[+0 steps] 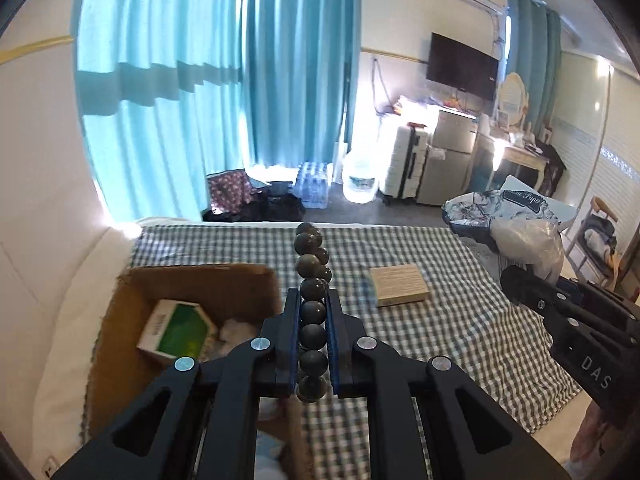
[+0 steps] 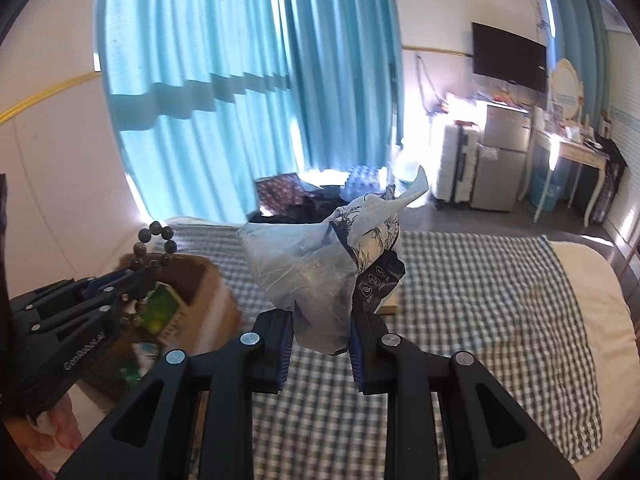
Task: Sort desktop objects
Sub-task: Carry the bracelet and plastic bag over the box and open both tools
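My left gripper (image 1: 313, 300) is shut on a string of dark round beads (image 1: 312, 276), held up above the checked cloth beside an open cardboard box (image 1: 132, 292). The beads (image 2: 154, 240) and left gripper (image 2: 138, 280) also show in the right wrist view, over the box (image 2: 208, 280). My right gripper (image 2: 320, 322) is shut on a crumpled plastic tissue pack with blue and white print (image 2: 320, 264), held in the air. The pack (image 1: 516, 220) and right gripper (image 1: 520, 280) show at the right of the left wrist view.
The box holds a green and white carton (image 1: 176, 332) and white packets. A flat wood-patterned box (image 1: 398, 290) lies on the checked cloth (image 1: 460, 320) over a white bed. Beyond are teal curtains, a suitcase, a small fridge and a desk.
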`<state>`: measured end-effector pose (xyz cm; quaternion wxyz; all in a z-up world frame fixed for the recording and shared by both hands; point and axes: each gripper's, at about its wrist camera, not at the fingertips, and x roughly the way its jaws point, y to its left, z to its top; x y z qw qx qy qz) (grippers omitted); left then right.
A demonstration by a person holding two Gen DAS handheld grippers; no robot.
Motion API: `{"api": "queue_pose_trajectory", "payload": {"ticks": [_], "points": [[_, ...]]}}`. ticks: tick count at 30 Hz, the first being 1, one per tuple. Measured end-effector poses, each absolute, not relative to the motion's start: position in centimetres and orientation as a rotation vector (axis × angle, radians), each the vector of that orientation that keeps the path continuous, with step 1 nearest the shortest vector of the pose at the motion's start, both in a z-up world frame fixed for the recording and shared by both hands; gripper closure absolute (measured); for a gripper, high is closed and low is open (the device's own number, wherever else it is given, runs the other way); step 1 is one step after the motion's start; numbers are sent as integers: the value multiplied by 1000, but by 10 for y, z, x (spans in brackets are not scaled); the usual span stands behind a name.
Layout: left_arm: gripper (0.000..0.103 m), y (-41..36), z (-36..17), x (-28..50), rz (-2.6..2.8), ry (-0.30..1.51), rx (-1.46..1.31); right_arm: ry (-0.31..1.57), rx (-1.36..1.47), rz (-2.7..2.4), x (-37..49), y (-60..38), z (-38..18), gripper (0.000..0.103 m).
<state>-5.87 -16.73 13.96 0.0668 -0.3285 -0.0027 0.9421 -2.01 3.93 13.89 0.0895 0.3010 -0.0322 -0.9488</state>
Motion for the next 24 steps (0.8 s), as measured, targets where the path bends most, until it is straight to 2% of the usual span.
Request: {"api": "queue_pose_trajectory", "payload": {"ticks": [4,9,16,20,22,24], "points": [[92,-215,135,-63,2885,-63,-1042,-102,884,-2724,-23,-11,145,80],[92,-255,100,-69,2906,-117,-1141,-40,914,-2618,-36,-75,126,80],[92,-278,47,-76,2868,-192,-1292,-61,1029,-2503,-60,-118,78,79],[92,-281,35,-82,2878,-200,-1312,-97,1066,-2458,-72,-127,60,75],[90,-283,33,-85,2875,-223,-1309,-116,1061,-2441,-77,-132,58,73],[82,-286,34,-85,2893,-244,-1300,-140,1050,-2425,-80,-135,59,68]]}}
